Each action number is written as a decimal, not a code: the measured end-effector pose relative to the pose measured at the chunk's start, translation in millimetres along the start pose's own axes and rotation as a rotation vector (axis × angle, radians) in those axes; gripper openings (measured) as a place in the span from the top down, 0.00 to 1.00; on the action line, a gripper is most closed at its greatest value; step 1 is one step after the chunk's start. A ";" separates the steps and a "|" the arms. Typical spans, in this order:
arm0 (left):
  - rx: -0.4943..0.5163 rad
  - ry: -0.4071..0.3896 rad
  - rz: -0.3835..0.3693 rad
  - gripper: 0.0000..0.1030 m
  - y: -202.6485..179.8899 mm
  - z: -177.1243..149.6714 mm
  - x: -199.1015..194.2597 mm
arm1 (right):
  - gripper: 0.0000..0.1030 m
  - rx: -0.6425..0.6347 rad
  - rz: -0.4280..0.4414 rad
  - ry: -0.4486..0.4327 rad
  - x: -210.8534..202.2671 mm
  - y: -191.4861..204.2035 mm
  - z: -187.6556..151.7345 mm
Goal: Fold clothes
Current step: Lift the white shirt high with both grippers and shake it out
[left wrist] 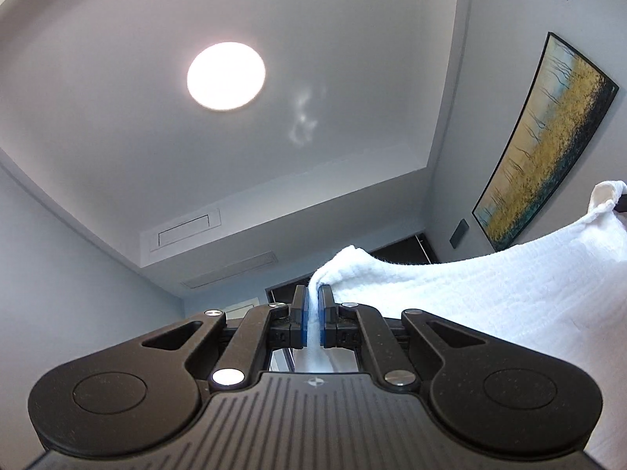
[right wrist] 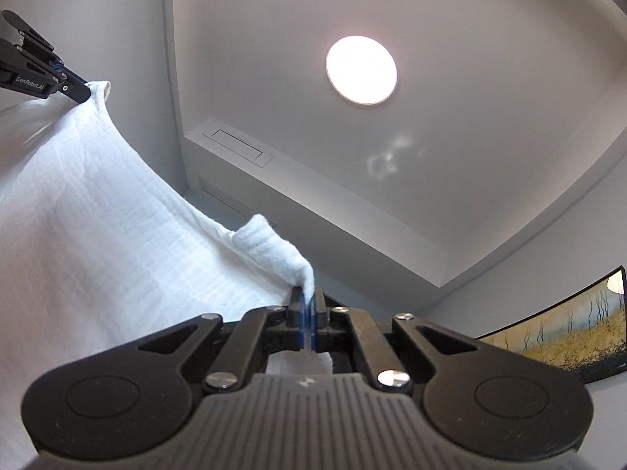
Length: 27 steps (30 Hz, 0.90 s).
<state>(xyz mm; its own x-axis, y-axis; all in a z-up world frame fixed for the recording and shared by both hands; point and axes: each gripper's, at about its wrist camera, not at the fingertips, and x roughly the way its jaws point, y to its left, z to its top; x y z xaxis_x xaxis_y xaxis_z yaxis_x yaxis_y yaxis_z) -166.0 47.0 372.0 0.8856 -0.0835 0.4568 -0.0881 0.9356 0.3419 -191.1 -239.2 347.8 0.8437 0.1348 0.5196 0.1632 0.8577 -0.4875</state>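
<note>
Overhead, both cameras look mostly at the ceiling, because each pair of tongs is tilted upward with a white, ribbed woven cloth [left wrist: 490,274] stretched in the air between them. The left tongs [left wrist: 312,305] are pinched tight on one corner of that cloth; a small puff of fabric stands up just past the blue pads [left wrist: 301,313], and a strip of it runs back between the black fingers toward the camera. From there the cloth sweeps away to the right in a shallow sagging edge, rising at the far right to a second corner.

That second corner sits in the right tongs [right wrist: 307,305], likewise closed hard on the fabric, with a folded tuft poking up beyond the tips. In the right wrist view the cloth [right wrist: 98,215] spreads leftward and up to the other black tongs [right wrist: 80,92], seen side-on at the upper left, nipping its corner. The fabric hangs in a broad sheet below the taut top edge, filling the lower left of that view.

Behind it all are a round glowing ceiling lamp [left wrist: 226,75], a recessed white ceiling panel with a rectangular vent hatch [right wrist: 237,148], and, on the right-hand wall, a long dark-framed painting in gold and teal [left wrist: 548,141]. A dark doorway shows far off beyond the left tongs.
</note>
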 end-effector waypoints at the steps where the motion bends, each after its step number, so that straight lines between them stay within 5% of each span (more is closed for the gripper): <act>1: 0.011 0.027 -0.010 0.97 -6.3 -6.8 6.2 | 0.97 0.002 0.007 0.016 4.6 1.3 -4.4; 15: 0.215 0.445 -0.172 0.97 -121.7 -191.2 136.1 | 0.97 -0.009 0.157 0.397 108.8 100.9 -172.3; 27: 0.257 0.773 -0.326 0.97 -195.3 -382.1 251.9 | 0.97 -0.043 0.294 0.738 220.2 214.8 -371.2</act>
<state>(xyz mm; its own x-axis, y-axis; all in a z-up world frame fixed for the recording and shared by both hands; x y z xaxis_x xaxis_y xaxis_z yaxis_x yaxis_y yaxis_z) 248.6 -25.7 106.5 0.9371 0.0097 -0.3488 0.2058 0.7919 0.5750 219.5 -209.5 97.1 0.9738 -0.0235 -0.2261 -0.1119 0.8163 -0.5667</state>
